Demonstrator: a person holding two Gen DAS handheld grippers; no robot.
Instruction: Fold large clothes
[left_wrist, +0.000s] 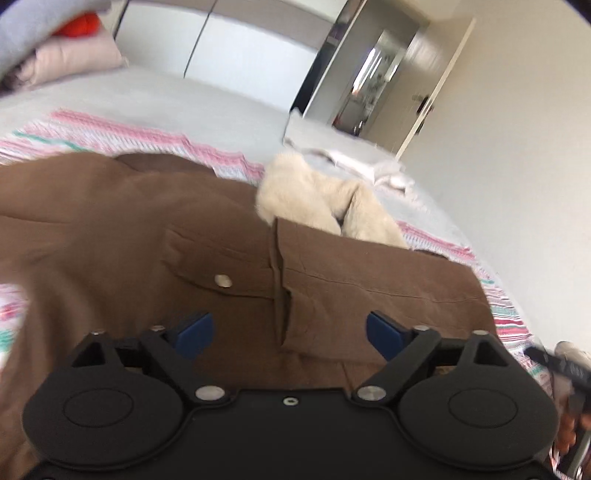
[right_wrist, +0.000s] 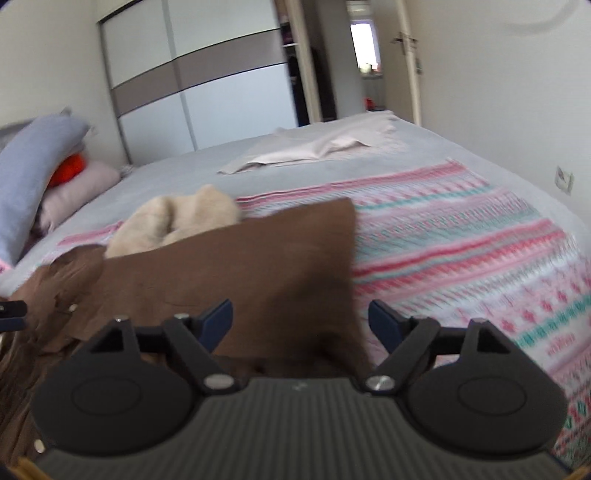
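Brown jacket (left_wrist: 155, 229) lies on the bed (right_wrist: 184, 162); my left gripper (left_wrist: 290, 332) and right gripper (right_wrist: 301, 325) hover with jaws released.

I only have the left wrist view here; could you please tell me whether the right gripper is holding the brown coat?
Observer: No, the right gripper is open, with the brown coat lying between its fingers, ungripped.
Operator: Thank you. Is there anything beyond the coat on that side?
Observer: A pale sheet lies loosely spread on the far part of the bed.
Operator: And near the headboard?
Observer: A blue pillow leans over a pink one.
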